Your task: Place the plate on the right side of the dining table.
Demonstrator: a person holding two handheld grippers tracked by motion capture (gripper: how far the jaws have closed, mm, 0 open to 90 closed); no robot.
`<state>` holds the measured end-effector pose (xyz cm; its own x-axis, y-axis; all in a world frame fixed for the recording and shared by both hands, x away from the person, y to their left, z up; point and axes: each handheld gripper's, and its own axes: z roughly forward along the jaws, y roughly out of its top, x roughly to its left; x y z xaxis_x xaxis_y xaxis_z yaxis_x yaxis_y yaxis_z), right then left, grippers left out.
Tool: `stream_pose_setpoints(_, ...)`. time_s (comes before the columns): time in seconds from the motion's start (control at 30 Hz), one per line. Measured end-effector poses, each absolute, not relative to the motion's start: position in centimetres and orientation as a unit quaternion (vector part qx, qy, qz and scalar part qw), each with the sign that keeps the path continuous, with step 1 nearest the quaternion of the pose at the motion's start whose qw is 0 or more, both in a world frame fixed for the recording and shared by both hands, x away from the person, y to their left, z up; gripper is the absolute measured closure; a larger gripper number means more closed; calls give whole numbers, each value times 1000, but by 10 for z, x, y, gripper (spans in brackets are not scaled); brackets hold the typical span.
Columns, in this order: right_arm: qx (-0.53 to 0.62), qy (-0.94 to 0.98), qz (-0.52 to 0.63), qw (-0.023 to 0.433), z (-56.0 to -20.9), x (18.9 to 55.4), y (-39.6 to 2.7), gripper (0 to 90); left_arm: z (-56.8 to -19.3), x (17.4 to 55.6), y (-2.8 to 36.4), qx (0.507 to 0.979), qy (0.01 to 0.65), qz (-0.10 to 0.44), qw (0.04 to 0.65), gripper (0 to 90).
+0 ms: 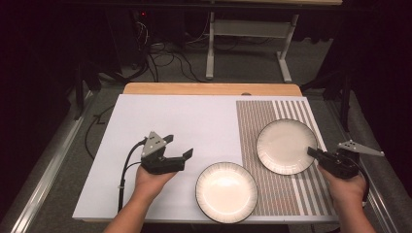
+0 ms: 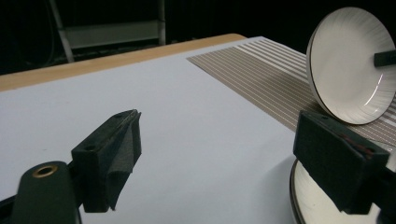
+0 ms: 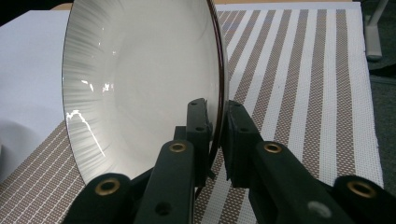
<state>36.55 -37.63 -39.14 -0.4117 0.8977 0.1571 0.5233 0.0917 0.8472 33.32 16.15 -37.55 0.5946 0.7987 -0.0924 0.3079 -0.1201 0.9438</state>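
Sideways, plate (image 3: 140,84) within right hand-held gripper (image 3: 215,116).

readable text: none on any surface in the 3 views
labels, brands, numbers, signs: none legible
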Motion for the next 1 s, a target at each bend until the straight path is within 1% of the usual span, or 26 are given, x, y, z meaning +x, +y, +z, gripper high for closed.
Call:
stream_pose_setpoints(0.07,502,709,450,208,-392,366,-376,836,-376,327,171,707,392,233,540,145)
stream_pose_setpoints(0.13,503,710,447,207,-392,367,-376,834,-376,322,180,705,395,239,539,100)
stream_pose_setpoints(0.17,504,710,446,206,-392,368,-376,833,-377,320,183,705,396,236,540,100)
stream_pose_setpoints(0.23,507,711,444,202,-392,369,-376,831,-378,316,189,704,400,244,534,47)
stream_pose_setpoints(0.33,511,710,442,199,-392,371,-376,828,-380,311,196,700,404,241,537,2)
stream_pose_setpoints(0.57,525,708,430,193,-395,376,-377,812,-384,304,204,690,404,242,549,2)
stream_pose_setpoints(1.0,551,701,418,175,-402,389,-379,797,-384,303,208,690,402,239,552,2)
